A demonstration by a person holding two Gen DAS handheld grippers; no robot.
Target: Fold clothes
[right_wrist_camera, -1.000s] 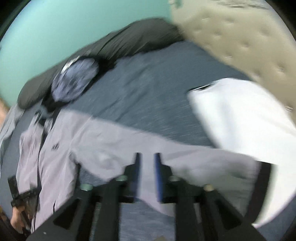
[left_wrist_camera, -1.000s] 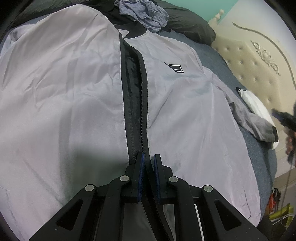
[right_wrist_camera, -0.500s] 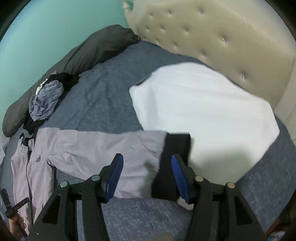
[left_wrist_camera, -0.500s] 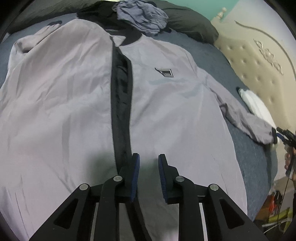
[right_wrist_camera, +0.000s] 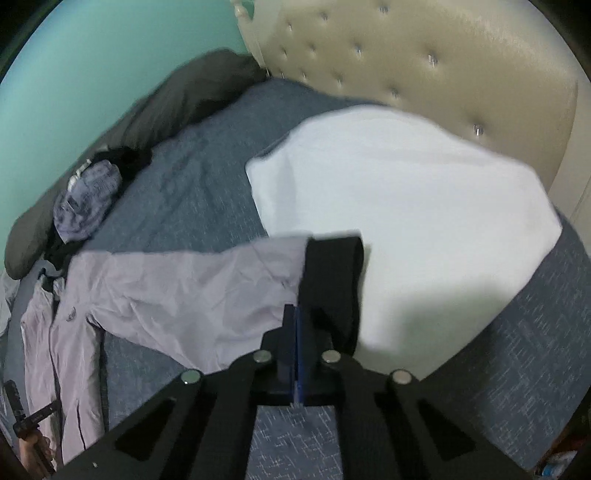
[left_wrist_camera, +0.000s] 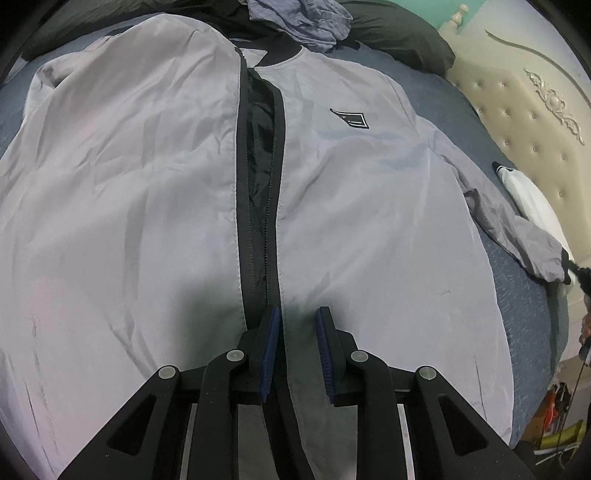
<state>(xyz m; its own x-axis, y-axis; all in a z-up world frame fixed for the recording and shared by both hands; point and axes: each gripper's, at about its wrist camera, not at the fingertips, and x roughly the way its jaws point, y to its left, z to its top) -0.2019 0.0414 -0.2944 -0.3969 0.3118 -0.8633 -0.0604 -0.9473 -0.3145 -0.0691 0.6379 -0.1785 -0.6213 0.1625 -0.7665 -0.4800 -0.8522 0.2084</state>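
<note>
A grey zip-up jacket (left_wrist_camera: 369, 221) with a black zipper band lies front up and spread out on the blue bed sheet (left_wrist_camera: 524, 325). My left gripper (left_wrist_camera: 298, 312) hovers over its hem just right of the zipper. Its pads are apart, with only flat fabric below them. In the right wrist view the jacket's sleeve (right_wrist_camera: 192, 295) stretches out towards a white folded cloth (right_wrist_camera: 406, 203). My right gripper (right_wrist_camera: 295, 310) is shut on the sleeve end where the grey cloth meets the black cuff (right_wrist_camera: 332, 280).
A crumpled blue-grey garment (left_wrist_camera: 303, 18) and a dark pillow (left_wrist_camera: 399, 33) lie beyond the collar. The tufted cream headboard (right_wrist_camera: 406, 55) stands behind the white cloth. Bare blue sheet shows between the sleeve and the pillow.
The left jaws opened off the zipper edge and stayed near the hem. The right gripper swung along the sleeve to the cuff, opened wide around it, then closed on it.
</note>
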